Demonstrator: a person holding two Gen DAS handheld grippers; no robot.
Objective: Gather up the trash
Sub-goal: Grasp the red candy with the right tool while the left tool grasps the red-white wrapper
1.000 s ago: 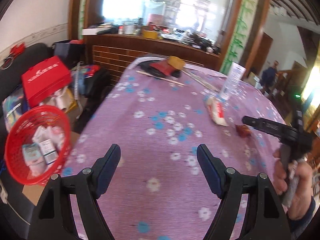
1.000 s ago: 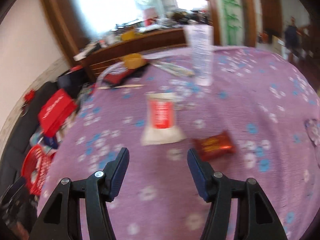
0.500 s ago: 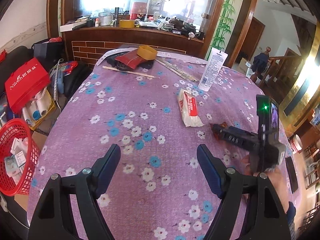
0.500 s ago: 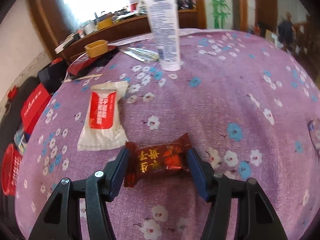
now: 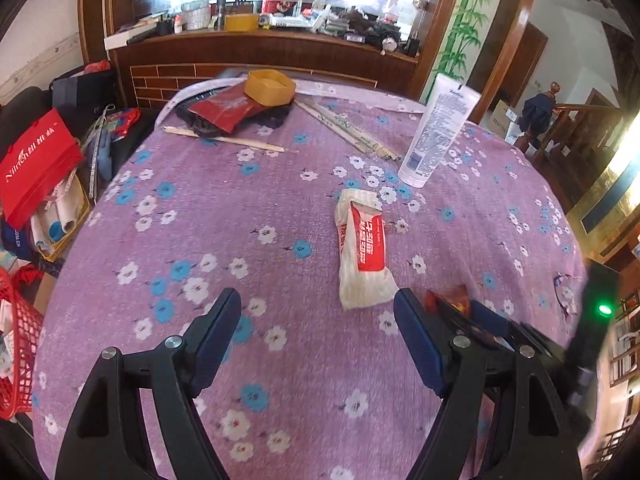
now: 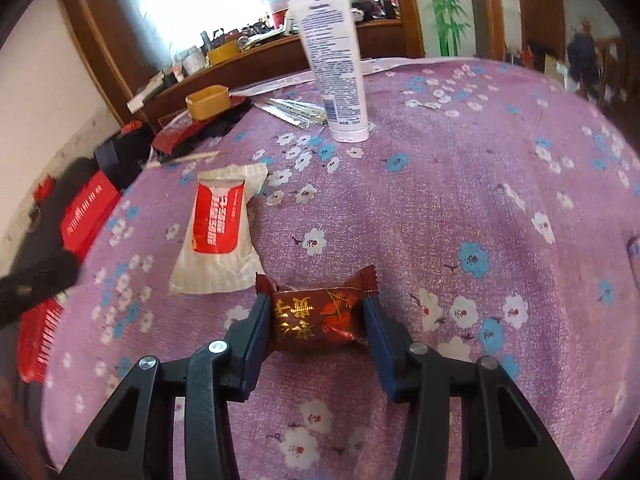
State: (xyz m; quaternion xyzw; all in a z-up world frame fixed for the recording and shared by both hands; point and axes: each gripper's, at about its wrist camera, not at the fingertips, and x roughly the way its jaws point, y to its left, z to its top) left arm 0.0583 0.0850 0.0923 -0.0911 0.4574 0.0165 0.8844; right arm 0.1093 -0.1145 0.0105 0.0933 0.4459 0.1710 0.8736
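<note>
A dark red candy wrapper [image 6: 316, 316] with gold print sits between my right gripper's [image 6: 316, 320] two fingers, which press on its sides just above the purple flowered tablecloth [image 6: 480, 184]. In the left wrist view the wrapper [image 5: 450, 300] peeks out behind my right finger. A white and red empty packet [image 6: 218, 236] lies flat to the left; it also shows in the left wrist view [image 5: 362, 248]. My left gripper [image 5: 318, 332] is open and empty over the cloth, near the packet. A red mesh basket [image 5: 18, 344] stands off the table's left edge.
A white lotion tube [image 5: 438, 132] stands upright behind the packet. Chopsticks [image 5: 348, 130], a yellow bowl [image 5: 270, 88] and a red pouch [image 5: 222, 110] lie at the table's far end. Red bags [image 5: 36, 168] and clutter sit on the floor to the left.
My right gripper has closed in on the candy wrapper and now pinches it. My left gripper has moved forward and right toward the white packet.
</note>
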